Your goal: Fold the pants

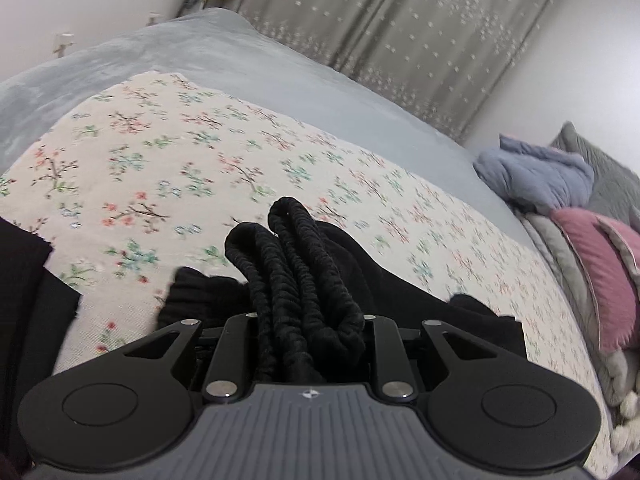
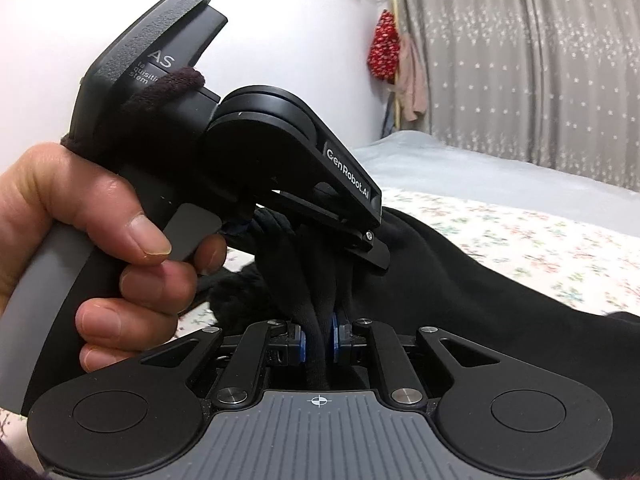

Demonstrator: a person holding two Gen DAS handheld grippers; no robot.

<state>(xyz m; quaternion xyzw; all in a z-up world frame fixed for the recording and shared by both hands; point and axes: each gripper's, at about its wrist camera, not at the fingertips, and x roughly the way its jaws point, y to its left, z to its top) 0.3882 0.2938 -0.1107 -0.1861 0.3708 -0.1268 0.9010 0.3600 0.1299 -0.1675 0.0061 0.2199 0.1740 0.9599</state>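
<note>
Black pants (image 1: 296,280) are being held nearest the lens in both views, bunched and raised off the bed. The gathered elastic waistband (image 1: 288,236) is being pinched by the left gripper (image 1: 308,340), whose jaws are standing nearly closed with several ribbed layers clamped between them. A thick fold of the same cloth is being squeezed by the right gripper (image 2: 319,340), its blue pads (image 2: 335,344) drawn close together on the fabric. The rest of the garment (image 2: 480,280) is being trailed across the spread to the right in the right wrist view. The left tool is being gripped by a hand (image 2: 100,248) just beside the right one, so both ends are being brought close together.

Progress, as judged: a lengthwise fold appears done, since layers are stacked in each grip; an end-to-end fold seems under way. Laying down, smoothing and any last fold are being left to do.

Surface and room, largest first:
- Bed with grey blanket (image 1: 240,64), being used as the work surface.
- Floral spread (image 1: 160,152), being laid over the blanket.
- Grey starred curtains (image 2: 520,60), being hung behind.
- White walls (image 2: 300,40).
- Pile of pillows and bedding, pink (image 1: 600,272) and blue (image 1: 536,176), being kept at the edge.
- Red item (image 2: 384,52), being hung by the curtain.
</note>
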